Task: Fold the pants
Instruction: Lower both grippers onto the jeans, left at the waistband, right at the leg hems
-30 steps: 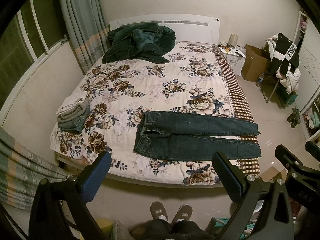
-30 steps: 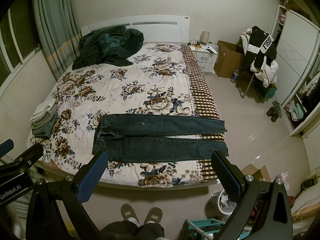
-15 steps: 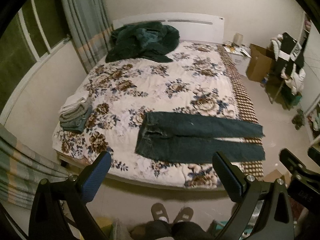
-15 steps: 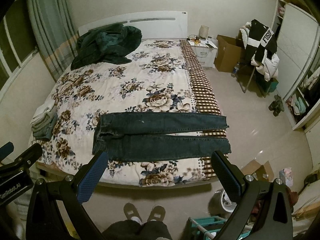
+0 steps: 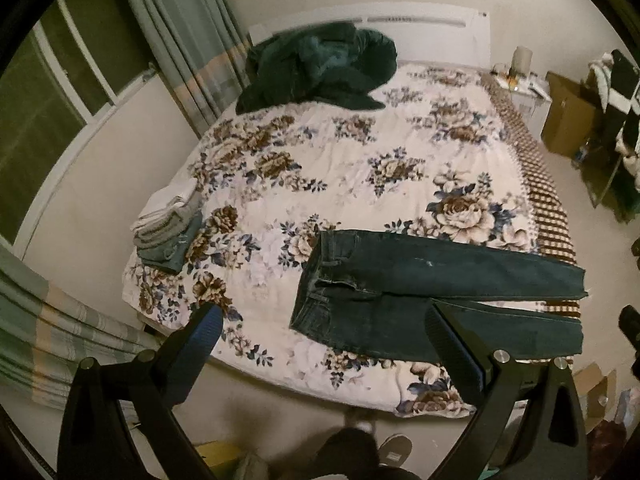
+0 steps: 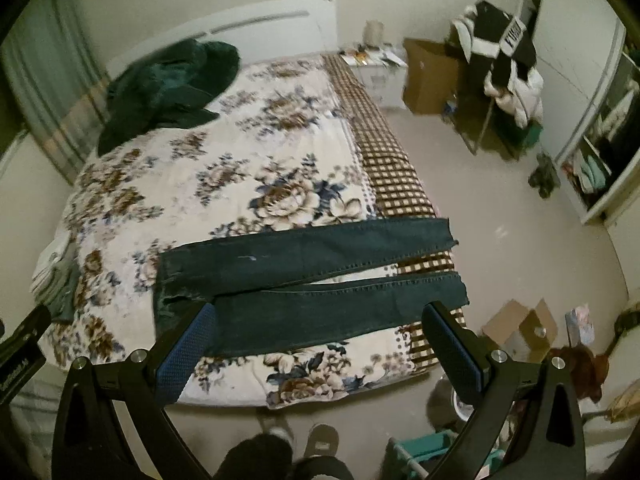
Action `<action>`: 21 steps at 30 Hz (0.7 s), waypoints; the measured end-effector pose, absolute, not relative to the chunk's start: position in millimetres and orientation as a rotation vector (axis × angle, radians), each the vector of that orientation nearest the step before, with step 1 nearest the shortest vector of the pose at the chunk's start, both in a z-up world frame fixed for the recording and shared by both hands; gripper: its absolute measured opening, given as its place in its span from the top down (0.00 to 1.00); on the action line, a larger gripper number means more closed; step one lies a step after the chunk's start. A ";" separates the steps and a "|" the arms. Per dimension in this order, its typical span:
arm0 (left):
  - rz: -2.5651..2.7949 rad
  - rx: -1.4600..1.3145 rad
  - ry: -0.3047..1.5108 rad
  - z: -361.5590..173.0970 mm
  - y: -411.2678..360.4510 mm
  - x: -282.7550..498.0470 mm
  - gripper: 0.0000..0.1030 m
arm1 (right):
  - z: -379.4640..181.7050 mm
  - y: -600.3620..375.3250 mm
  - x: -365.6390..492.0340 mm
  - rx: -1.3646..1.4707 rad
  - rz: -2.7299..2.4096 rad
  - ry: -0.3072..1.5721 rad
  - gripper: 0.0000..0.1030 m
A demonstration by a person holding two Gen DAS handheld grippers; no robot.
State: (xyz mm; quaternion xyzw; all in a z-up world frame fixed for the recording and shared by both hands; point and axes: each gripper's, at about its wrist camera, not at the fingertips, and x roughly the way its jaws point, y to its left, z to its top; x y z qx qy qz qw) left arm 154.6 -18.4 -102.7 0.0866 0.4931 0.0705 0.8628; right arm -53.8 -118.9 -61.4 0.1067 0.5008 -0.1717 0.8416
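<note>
At the foot of the bed a person stands in slippers (image 6: 322, 443), a gripper in each hand held out over the mattress edge. The left gripper (image 5: 322, 326) has its fingers spread wide apart with nothing between them, its blue-padded left finger (image 5: 199, 346) hanging over the floral quilt (image 5: 352, 168) and the other finger in front of the near trouser leg. The right gripper (image 6: 318, 322) is likewise wide open and empty, both fingers poised above the near leg without touching it as far as I can tell. The jeans (image 5: 432, 292) lie flat across the near end of the bed, unfolded, waistband toward the left and the two legs stretched out side by side to the right, slightly parted, their cuffs reaching over the checked border (image 6: 390, 164) at the bed's right edge. Further left, near the quilt's edge, sits a small stack of folded clothes (image 5: 170, 226), well apart from the jeans. At the far end a rumpled dark green blanket (image 5: 320, 68) is heaped against the white headboard (image 5: 432, 28). Striped curtains (image 5: 180, 36) hang by the window on the left. Beyond the right side of the bed stand a white nightstand (image 6: 378, 72), a cardboard box (image 6: 428, 76) and a chair draped with a black and white jacket (image 6: 504, 56).
</note>
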 end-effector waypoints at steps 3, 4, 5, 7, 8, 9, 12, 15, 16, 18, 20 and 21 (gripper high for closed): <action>0.153 0.195 1.065 -125.5 -20.6 190.5 0.00 | -92.5 -139.2 -7.0 0.231 -0.410 1.090 0.00; 0.152 0.198 1.080 -134.1 -22.3 204.6 0.00 | -102.8 -144.5 7.5 0.234 -0.427 1.102 0.00; 0.146 0.196 1.098 -146.4 -22.9 223.1 0.00 | -116.8 -151.9 27.3 0.241 -0.448 1.120 0.00; 0.141 0.192 1.129 -165.6 -23.1 252.6 0.00 | -139.3 -164.4 58.8 0.251 -0.489 1.152 0.00; 0.135 0.185 1.145 -176.1 -23.2 267.9 0.00 | -150.0 -169.3 72.2 0.258 -0.504 1.169 0.00; 0.133 0.178 1.161 -187.2 -23.0 282.8 0.00 | -166.0 -177.1 90.8 0.279 -0.522 1.191 0.00; 0.136 0.164 1.223 -223.9 -21.0 324.2 0.00 | -207.3 -193.5 134.8 0.311 -0.563 1.247 0.00; 0.158 0.151 1.274 -260.3 -17.6 359.8 0.00 | -252.8 -208.5 168.6 0.340 -0.603 1.291 0.00; 0.164 0.149 1.283 -268.9 -17.8 367.2 0.00 | -267.7 -213.6 177.8 0.350 -0.610 1.298 0.00; 0.193 0.136 1.317 -298.6 -17.0 391.2 0.00 | -300.5 -226.7 197.1 0.372 -0.636 1.329 0.00; 0.218 0.119 1.355 -326.7 -17.1 412.2 0.00 | -331.3 -241.0 213.2 0.411 -0.657 1.355 0.00; 0.230 0.103 1.381 -340.9 -16.7 420.8 0.00 | -350.0 -251.3 221.8 0.447 -0.673 1.372 0.00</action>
